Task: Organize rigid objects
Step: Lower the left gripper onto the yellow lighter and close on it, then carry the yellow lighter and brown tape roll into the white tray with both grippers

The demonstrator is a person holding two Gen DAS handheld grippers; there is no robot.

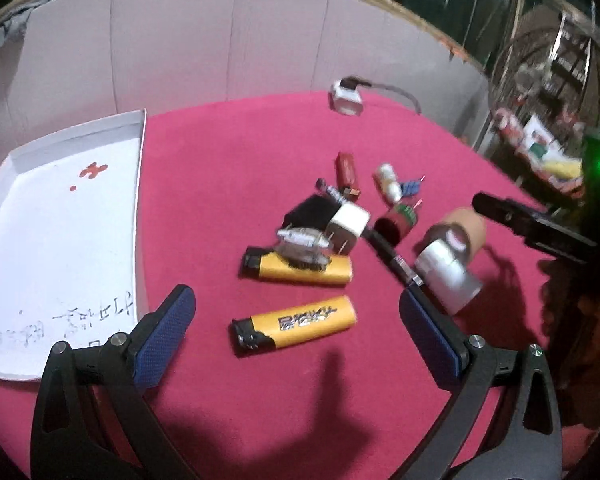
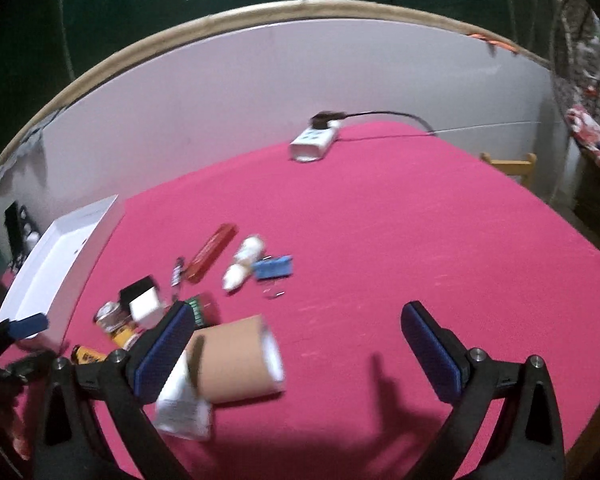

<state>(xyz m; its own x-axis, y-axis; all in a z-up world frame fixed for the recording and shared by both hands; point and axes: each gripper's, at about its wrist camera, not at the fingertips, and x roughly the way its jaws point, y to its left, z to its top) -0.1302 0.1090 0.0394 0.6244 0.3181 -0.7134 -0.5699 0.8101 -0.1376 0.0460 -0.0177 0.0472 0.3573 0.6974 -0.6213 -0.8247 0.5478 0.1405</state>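
Under the left gripper (image 1: 296,312) lies a worktop (image 1: 228,168) spread with magenta cloth, backed by a pale panelled wall (image 1: 180,40) with a tan rim. This gripper stands wide, its blue pads (image 1: 168,332) holding nothing, and a yellow lighter (image 1: 296,326) with printed characters lies between them on the cloth. Just ahead sits a second yellow lighter (image 1: 300,270) with a clear plastic piece (image 1: 302,242) resting on it, then a white plug adapter (image 1: 346,226) against a black block (image 1: 310,212). Ahead and to the right lie a dark red cylinder (image 1: 394,222), a tan roll (image 1: 460,226) and a silver cylinder (image 1: 448,276). To the left rests a white tray (image 1: 136,200) bearing red stains and handwriting. A white power strip (image 1: 346,100) sits far ahead near the wall. The right edge is dark and cluttered; a green light glows there, and little can be made out.

From the right wrist, the right gripper (image 2: 296,348) is likewise spread wide and empty over the same cloth. The tan roll (image 2: 236,360) lies blurred just inside its left finger, with a white labelled piece (image 2: 184,404) partly hidden beneath that finger. Farther ahead to the left lie a red flat stick (image 2: 212,252), a white bottle (image 2: 244,262) and a blue block (image 2: 274,268). The tray (image 2: 80,248) is cut off at the left, where the other gripper's blue tip shows. Motion blur smears the small items.
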